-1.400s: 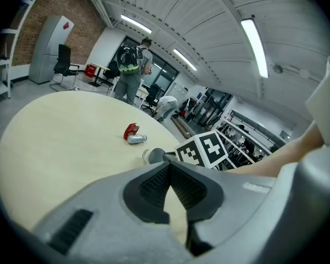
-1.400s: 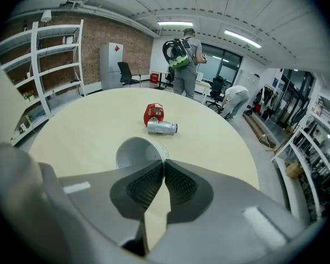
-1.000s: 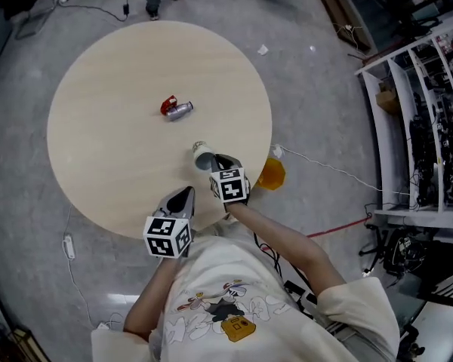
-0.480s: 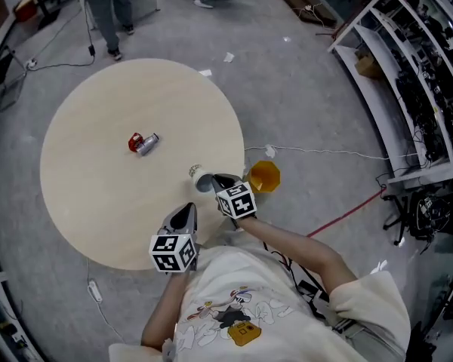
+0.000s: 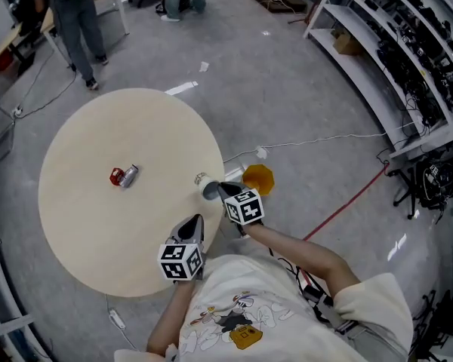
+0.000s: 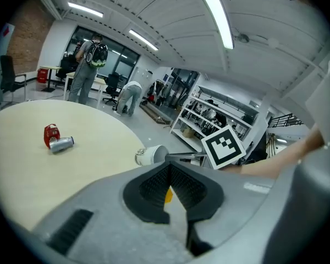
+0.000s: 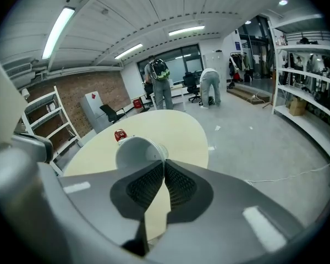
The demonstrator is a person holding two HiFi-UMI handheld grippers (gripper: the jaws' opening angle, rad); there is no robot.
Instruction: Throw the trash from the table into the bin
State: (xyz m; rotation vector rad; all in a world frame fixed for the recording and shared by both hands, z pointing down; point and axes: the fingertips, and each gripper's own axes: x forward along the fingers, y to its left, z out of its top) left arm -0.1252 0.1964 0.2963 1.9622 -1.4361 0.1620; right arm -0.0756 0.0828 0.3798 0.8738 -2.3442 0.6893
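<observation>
Your right gripper (image 7: 164,169) has its jaws pinched shut on the rim of the paper cup (image 7: 136,154), so the cup hangs off their tips lying sideways with its open end toward you. That is a thin hold on a light, soft thing. Squeeze no harder, or the rim will likely crumple and slip, and swing it without a jerk. The head view puts the cup right at the right edge of the desk (image 5: 83,225). The orange bin (image 5: 258,178) stands on the floor just beside that edge, so the carry looks short. Bring the cup out past the edge until it is squarely over the bin's mouth and lower it close. Only then part the jaws, since an empty cup let go from high up could bounce off the bin's rim or drift aside. Your left gripper (image 5: 195,222) has its jaws closed with nothing between them. It hangs over the near edge of the desk, clear of that path, so leave it there out of the way. A red and silver can (image 5: 124,176) lies well apart from the cup, toward the middle of the desk, and looks like the next bit of trash to fetch.
</observation>
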